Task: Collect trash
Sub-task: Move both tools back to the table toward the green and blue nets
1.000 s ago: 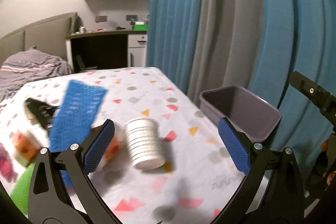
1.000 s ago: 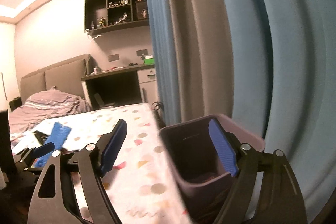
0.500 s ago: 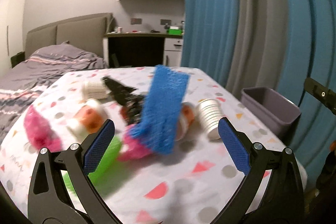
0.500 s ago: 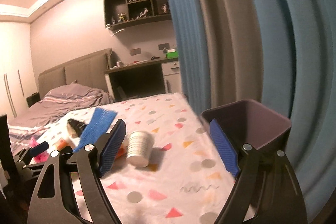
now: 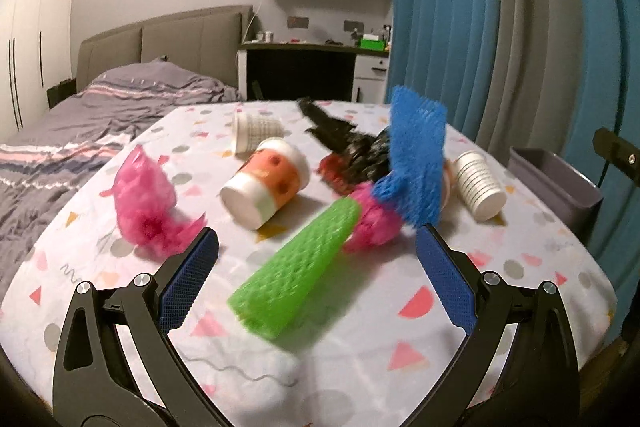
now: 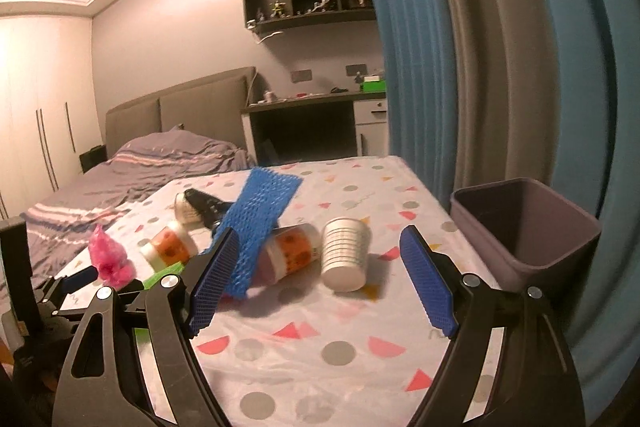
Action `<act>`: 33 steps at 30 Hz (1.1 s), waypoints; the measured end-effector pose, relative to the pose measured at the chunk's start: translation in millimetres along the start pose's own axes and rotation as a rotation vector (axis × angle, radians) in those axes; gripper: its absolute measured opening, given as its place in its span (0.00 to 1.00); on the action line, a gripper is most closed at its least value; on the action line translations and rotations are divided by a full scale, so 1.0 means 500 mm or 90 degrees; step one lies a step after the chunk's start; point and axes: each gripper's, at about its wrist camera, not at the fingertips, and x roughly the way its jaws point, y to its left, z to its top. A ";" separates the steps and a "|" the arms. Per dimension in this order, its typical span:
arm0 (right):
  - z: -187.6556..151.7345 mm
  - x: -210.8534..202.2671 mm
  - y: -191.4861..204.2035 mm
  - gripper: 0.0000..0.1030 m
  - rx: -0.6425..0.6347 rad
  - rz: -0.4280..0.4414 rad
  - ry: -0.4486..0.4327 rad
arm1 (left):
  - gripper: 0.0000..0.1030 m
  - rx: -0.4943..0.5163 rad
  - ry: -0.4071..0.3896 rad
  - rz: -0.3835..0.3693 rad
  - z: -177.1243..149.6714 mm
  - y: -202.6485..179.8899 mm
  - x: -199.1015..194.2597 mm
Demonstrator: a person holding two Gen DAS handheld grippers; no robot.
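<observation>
Both grippers hang released and empty: my left gripper faces the green foam-mesh sleeve, which lies on the confetti-print bench right between its jaws, long axis running away toward the grey plastic bin. My right gripper frames the ribbed white paper cup, nearer that bin, so I'd take the cup right-handed.

Cups, foam sleeves and wrappers on the table, bin beside its right edge.
</observation>
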 end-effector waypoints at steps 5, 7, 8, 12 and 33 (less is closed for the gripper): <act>-0.006 0.012 0.028 0.78 -0.009 0.012 0.013 | 0.94 -0.004 0.030 -0.002 -0.009 0.025 0.018; -0.006 0.016 0.033 0.78 -0.012 0.014 0.017 | 0.94 -0.007 0.043 -0.009 -0.009 0.034 0.025; -0.007 0.019 0.038 0.78 -0.013 0.016 0.018 | 0.91 -0.008 0.050 -0.011 -0.010 0.037 0.029; -0.011 0.035 0.049 0.78 -0.015 0.024 0.029 | 0.72 -0.005 0.090 -0.020 -0.017 0.040 0.054; -0.020 0.143 0.121 0.78 -0.046 0.038 0.088 | 0.12 -0.053 0.082 -0.084 -0.002 0.071 0.041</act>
